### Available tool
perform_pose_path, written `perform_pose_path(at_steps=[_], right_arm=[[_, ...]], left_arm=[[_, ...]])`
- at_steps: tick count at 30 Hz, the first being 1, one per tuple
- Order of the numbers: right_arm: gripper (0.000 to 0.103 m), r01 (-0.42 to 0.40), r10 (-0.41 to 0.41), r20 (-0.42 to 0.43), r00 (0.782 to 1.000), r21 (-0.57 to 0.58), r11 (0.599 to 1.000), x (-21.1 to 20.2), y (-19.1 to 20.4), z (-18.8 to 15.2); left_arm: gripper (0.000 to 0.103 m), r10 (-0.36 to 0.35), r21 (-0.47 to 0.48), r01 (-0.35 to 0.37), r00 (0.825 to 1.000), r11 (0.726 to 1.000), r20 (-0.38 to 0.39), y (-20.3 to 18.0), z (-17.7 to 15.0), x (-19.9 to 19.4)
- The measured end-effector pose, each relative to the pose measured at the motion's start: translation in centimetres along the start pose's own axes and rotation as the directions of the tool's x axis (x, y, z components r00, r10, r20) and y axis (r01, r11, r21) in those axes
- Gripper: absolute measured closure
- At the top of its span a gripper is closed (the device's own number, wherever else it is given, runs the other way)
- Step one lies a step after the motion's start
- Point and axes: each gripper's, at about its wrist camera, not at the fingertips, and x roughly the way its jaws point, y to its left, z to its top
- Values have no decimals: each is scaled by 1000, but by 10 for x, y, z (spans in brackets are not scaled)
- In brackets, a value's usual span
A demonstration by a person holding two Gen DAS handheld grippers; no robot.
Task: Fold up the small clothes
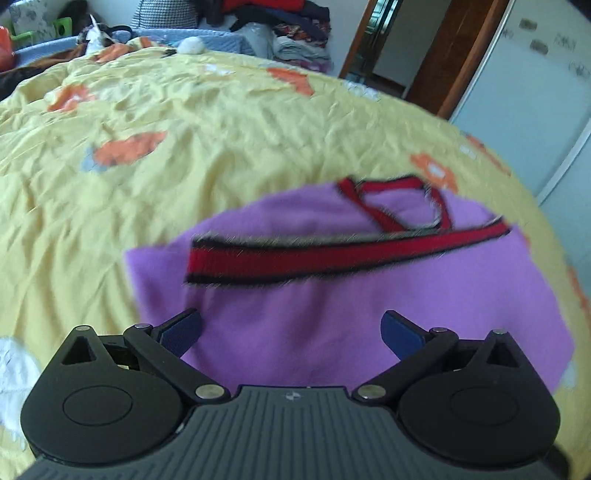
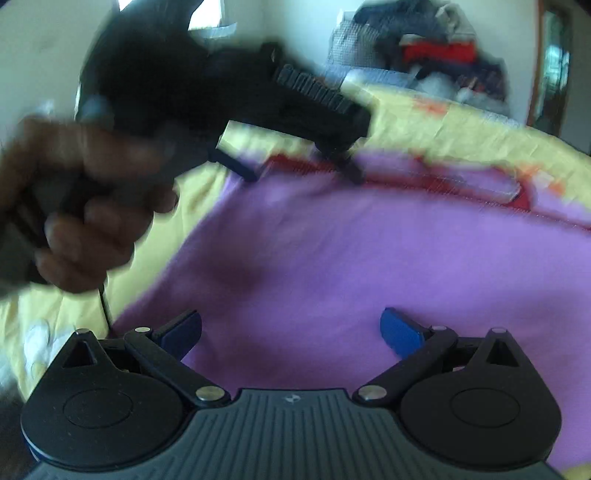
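Observation:
A small purple garment (image 1: 332, 314) with red and black trim (image 1: 332, 254) lies on the yellow bed cover (image 1: 147, 203). My left gripper (image 1: 291, 336) is open and empty, just above the garment's near edge. In the right wrist view the garment (image 2: 351, 266) fills the middle. My right gripper (image 2: 291, 332) is open and empty over it. The left gripper (image 2: 299, 170) shows there too, held by a hand (image 2: 81, 206), open near the red trim (image 2: 461, 184) at the garment's far edge. Both views are blurred.
The yellow cover has orange flower prints (image 1: 125, 147). A pile of clothes (image 1: 288, 33) lies at the far side of the bed. A wooden door frame (image 1: 450, 55) and a white cabinet (image 1: 535, 92) stand to the right.

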Motion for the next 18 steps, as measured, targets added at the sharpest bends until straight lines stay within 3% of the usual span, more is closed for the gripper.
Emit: perform_pose_path(at_steps=[3, 7, 9, 11, 13, 15, 18], right_arm=[[0, 0, -1, -20, 1000, -41, 999, -12, 12, -13], [0, -12, 9, -73, 997, -45, 999, -21, 14, -13], [0, -33, 32, -63, 998, -25, 999, -28, 8, -5], [0, -45, 45, 2, 999, 50, 998, -30, 1, 1], [0, -59, 61, -59, 996, 33, 998, -12, 9, 3], [0, -6, 4, -25, 1000, -81, 997, -11, 28, -5], [0, -23, 19, -43, 999, -98, 995, -22, 31, -16]], left_arm=[[0, 105, 66, -106, 994, 992, 12, 4, -18, 0], [3, 96, 18, -96, 995, 995, 27, 13, -18, -18], [1, 102, 35, -106, 989, 994, 105, 5, -16, -36], [1, 95, 56, -105, 982, 993, 162, -7, -12, -46], [0, 47, 105, -71, 975, 992, 216, -22, -7, -47], [0, 24, 157, -55, 981, 986, 192, -35, -2, -32], [0, 10, 159, -34, 990, 987, 143, -37, 0, -2]])
